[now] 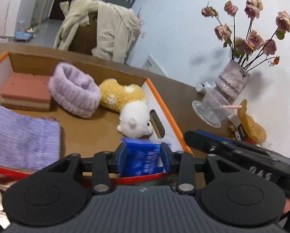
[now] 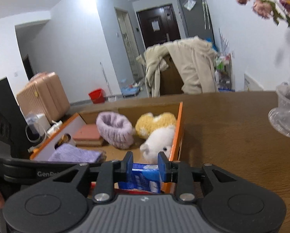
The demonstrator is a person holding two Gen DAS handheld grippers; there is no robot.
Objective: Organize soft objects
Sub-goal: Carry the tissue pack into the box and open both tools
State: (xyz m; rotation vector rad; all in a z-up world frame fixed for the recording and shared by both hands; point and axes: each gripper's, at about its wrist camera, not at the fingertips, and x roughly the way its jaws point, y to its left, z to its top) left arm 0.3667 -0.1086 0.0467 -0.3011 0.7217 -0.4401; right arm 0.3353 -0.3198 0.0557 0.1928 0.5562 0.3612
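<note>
An open cardboard box with an orange rim (image 1: 164, 104) (image 2: 180, 120) stands on the table. It holds a pink sponge (image 1: 26, 93), a fluffy lilac ring (image 1: 74, 91) (image 2: 115, 130), a yellow-and-white plush toy (image 1: 129, 108) (image 2: 156, 132) and a folded purple cloth (image 1: 22, 136) (image 2: 74, 155). A blue packet (image 1: 141, 159) (image 2: 145, 178) sits at the box's near end above something red (image 1: 137, 179). My left gripper (image 1: 144, 147) is open around the packet, which is blurred. My right gripper (image 2: 145, 161) straddles it too, its pads loose at the sides.
To the right of the box, a vase of dried roses (image 1: 232, 79), a clear cup on a glass dish (image 1: 213, 106) and small packets stand by the wall. Bare wooden tabletop (image 2: 232, 136) lies right of the box. A coat-draped chair (image 2: 193, 64) stands behind the table.
</note>
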